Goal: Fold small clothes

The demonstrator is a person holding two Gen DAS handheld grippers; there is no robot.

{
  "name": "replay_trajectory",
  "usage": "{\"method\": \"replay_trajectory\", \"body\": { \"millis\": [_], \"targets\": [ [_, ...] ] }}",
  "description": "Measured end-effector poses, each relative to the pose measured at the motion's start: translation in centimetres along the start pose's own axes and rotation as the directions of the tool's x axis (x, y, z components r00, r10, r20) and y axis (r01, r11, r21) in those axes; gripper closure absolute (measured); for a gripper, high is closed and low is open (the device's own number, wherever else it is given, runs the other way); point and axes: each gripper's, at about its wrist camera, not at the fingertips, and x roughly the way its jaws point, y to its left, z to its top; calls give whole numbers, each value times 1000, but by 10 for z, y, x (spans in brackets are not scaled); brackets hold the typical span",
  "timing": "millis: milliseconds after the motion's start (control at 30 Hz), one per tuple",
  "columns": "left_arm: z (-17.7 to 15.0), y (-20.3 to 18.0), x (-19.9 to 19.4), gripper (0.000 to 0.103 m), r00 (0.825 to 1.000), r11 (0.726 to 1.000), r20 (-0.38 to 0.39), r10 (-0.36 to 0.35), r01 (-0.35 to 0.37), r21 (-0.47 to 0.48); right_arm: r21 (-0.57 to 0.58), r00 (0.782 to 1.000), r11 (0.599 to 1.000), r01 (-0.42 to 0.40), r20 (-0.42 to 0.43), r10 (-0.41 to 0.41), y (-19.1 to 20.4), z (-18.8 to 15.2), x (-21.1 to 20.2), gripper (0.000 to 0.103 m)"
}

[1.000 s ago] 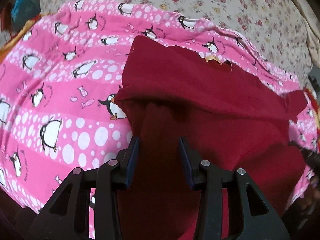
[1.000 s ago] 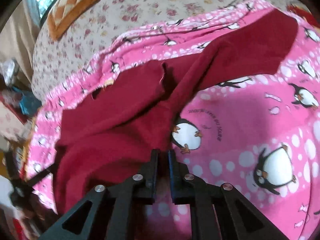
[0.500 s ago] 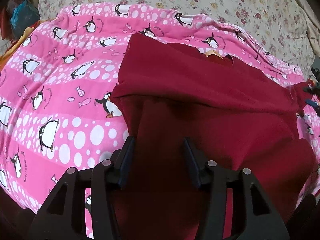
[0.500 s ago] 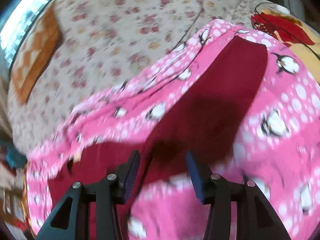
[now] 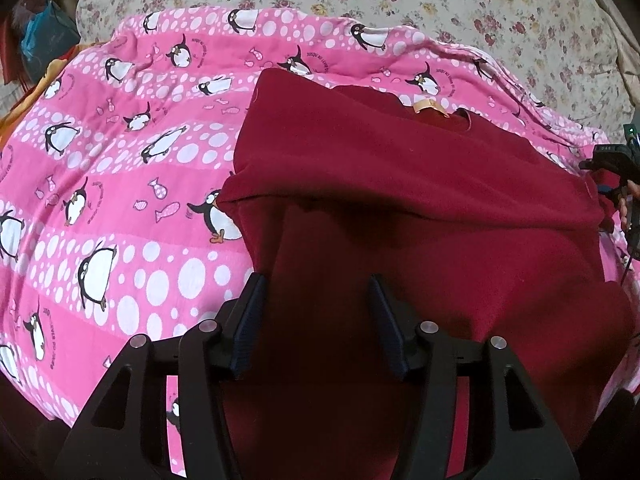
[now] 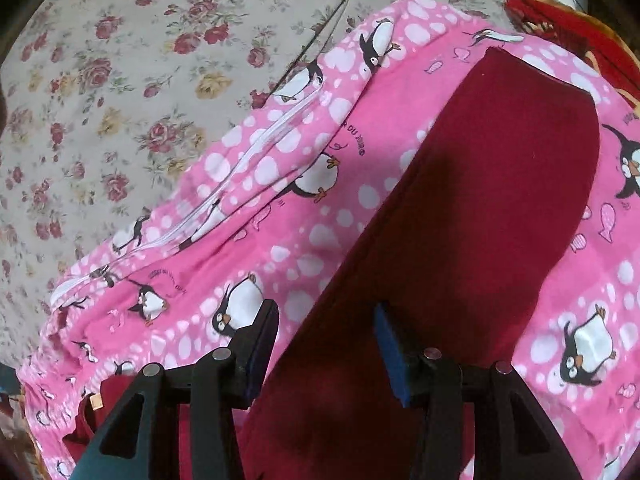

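A dark red garment (image 5: 400, 184) lies on a pink penguin-print blanket (image 5: 120, 184), its lower part folded up over the body, with a tan label at the neck. My left gripper (image 5: 316, 312) is open just above the folded red cloth, holding nothing. In the right wrist view a long red sleeve (image 6: 480, 200) stretches away over the blanket (image 6: 248, 248). My right gripper (image 6: 326, 344) is open above the near end of that sleeve, holding nothing. The right gripper also shows at the right edge of the left wrist view (image 5: 616, 168).
A floral sheet (image 5: 440, 4) covers the bed beyond the blanket, also seen in the right wrist view (image 6: 120, 80). A red and yellow cloth (image 6: 580, 20) lies at the far right. Blue and orange items (image 5: 44, 40) sit at the left edge.
My right gripper let go of the red cloth, opened, and swung over to the sleeve. My left gripper opened a little wider and stayed over the fold.
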Motion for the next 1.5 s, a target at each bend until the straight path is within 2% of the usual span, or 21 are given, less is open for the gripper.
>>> {"method": "replay_trajectory", "body": {
  "millis": [100,167,233,367,500,600,633,700,733,767,800,867,900,933,1000,1100,1200,1267,1400,1467,1500],
  "targets": [
    [0,0,0,49,1000,1000,-1,0,0,4,-48,999,998,39,7,-39,0,1,5,55],
    [1,2,-1,49,1000,1000,-4,-8,9,2,-74,999,996,54,14,-53,-3,-1,5,70],
    [1,4,-3,49,1000,1000,-5,-18,18,-6,-97,999,995,39,23,-37,-9,-4,-2,95],
    [7,12,-18,49,999,999,40,-25,27,-31,-130,994,990,-62,78,73,-15,-12,-42,96],
    [17,21,-34,49,996,997,84,-37,43,-67,-229,961,950,-213,127,246,7,-26,-108,96],
    [25,26,-44,49,992,994,114,-50,61,-95,-347,912,880,-323,132,387,40,-49,-158,96],
    [27,28,-47,49,991,992,123,-58,71,-106,-417,888,833,-363,117,445,60,-65,-177,96],
    [28,30,-49,49,989,989,128,-74,89,-121,-523,856,747,-411,60,514,95,-99,-189,96],
    [29,32,-50,49,988,986,130,-89,106,-130,-595,841,677,-434,4,542,116,-127,-193,96],
    [29,33,-48,49,986,983,129,-104,122,-139,-636,839,635,-438,-36,543,128,-148,-188,96],
    [29,34,-46,49,985,980,123,-120,138,-146,-681,848,589,-436,-91,522,142,-175,-177,96],
    [30,34,-40,49,982,972,98,-159,173,-161,-716,879,549,-431,-197,433,158,-216,-144,96],
    [31,34,-36,49,980,968,86,-177,189,-165,-714,890,547,-437,-254,379,162,-231,-127,92],
    [33,33,-32,49,979,965,70,-192,202,-168,-704,895,555,-443,-318,312,164,-247,-104,82],
    [35,31,-28,49,977,963,60,-207,214,-167,-681,890,574,-456,-348,294,157,-257,-87,68],
    [42,25,-23,49,973,960,59,-221,228,-164,-667,887,586,-461,-331,321,150,-257,-93,65],
    [55,13,-16,38,967,955,69,-246,254,-154,-656,883,595,-464,-293,366,145,-251,-113,59],
    [66,0,-9,38,964,956,72,-256,264,-132,-653,889,608,-452,-268,373,142,-244,-124,59],
    [84,-31,20,38,973,971,-3,-229,228,-68,-630,895,641,-438,-243,373,120,-234,-136,58],
    [86,-44,37,38,972,973,-54,-230,228,-36,-623,899,652,-432,-238,369,110,-233,-138,58],
    [86,-50,44,44,970,973,-81,-230,229,-21,-620,901,657,-429,-236,365,106,-233,-138,58]
  ]
}}
